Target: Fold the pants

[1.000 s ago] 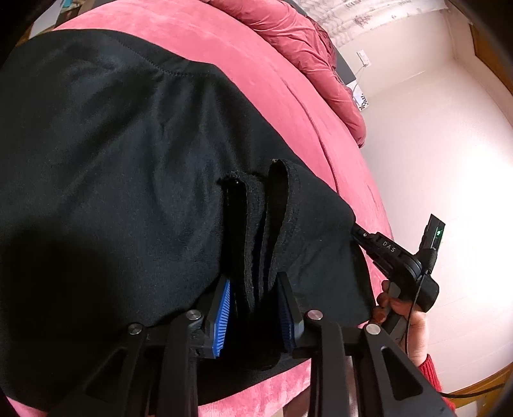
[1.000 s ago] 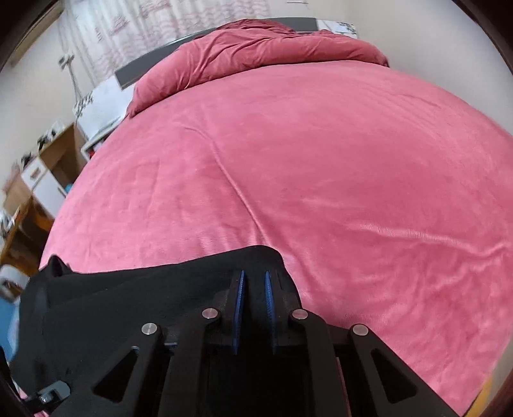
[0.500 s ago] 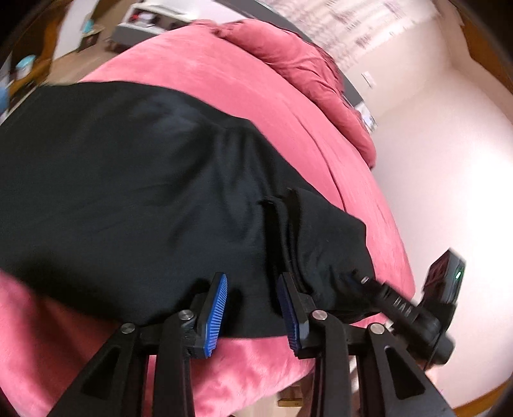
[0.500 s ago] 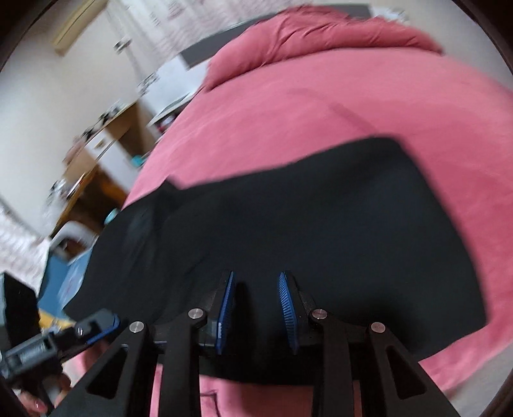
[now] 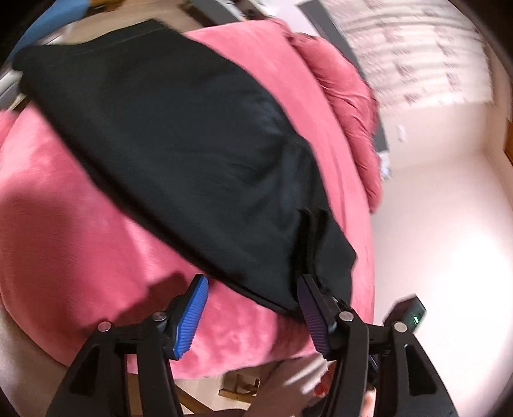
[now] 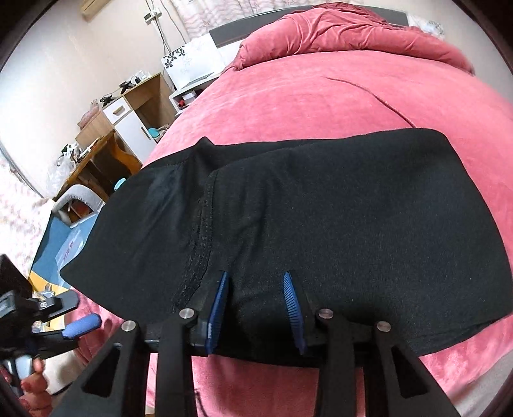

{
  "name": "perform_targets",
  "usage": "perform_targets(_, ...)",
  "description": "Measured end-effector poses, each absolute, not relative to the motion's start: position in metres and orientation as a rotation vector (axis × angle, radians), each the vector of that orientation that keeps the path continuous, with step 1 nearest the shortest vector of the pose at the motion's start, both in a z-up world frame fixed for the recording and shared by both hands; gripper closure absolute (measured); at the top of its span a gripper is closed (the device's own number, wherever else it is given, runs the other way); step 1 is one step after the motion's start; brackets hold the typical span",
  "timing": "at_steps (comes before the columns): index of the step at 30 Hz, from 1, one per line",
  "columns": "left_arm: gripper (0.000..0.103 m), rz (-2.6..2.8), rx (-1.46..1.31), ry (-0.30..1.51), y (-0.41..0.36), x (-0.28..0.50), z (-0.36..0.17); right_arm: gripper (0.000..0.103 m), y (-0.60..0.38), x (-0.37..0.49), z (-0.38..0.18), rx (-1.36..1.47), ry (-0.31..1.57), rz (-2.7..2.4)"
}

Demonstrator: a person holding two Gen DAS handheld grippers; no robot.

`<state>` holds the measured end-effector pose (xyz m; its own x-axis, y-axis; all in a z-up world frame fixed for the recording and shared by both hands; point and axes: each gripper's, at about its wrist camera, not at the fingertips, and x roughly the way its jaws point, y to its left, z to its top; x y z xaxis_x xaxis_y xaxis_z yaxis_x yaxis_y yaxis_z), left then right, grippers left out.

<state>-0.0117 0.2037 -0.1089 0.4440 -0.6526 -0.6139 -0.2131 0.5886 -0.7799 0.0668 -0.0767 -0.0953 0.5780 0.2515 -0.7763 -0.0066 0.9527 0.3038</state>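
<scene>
Black pants (image 5: 198,154) lie folded on the pink bed, near its front edge; they also show in the right wrist view (image 6: 320,218), with a stitched hem running down the left part. My left gripper (image 5: 253,312) is open and empty, just off the pants' near corner, above the pink cover. My right gripper (image 6: 256,304) is open, its blue pads over the pants' near edge, holding nothing. The left gripper also shows at the lower left of the right wrist view (image 6: 73,322).
The pink bed cover (image 6: 320,96) stretches back to a bunched pink duvet (image 6: 352,29) at the headboard. Wooden shelves and a desk (image 6: 128,106) stand left of the bed, with a blue box (image 6: 61,243) on the floor. A white wall (image 5: 449,208) is on the bed's right.
Both grippers have let go of the pants, opened wide and pulled back toward the bed's front edge. The pants now lie flat on the bed.
</scene>
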Motion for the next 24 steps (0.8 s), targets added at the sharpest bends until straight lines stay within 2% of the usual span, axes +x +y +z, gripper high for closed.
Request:
perform_targets(6,0.045,-0.238,-1.012,1.076,0.218,-0.006,-0.127,0.066,-0.076,0.065,-0.097,0.286,0.945,0.154)
perform_targets(11,0.049,-0.189,-1.186,1.013,0.231,-0.002,-0.142,0.066,-0.082,0.063,-0.099,0.318,0.943,0.158)
perform_targets(18,0.049,-0.151,-1.188,0.928,0.251,-0.001,-0.129,0.066,-0.083,0.062,-0.099,0.320,0.942,0.163)
perform_targets(24,0.049,0.043,-1.212,0.985,0.269,0.003,-0.117,0.066,-0.085,0.063,-0.099,0.332,0.945,0.166)
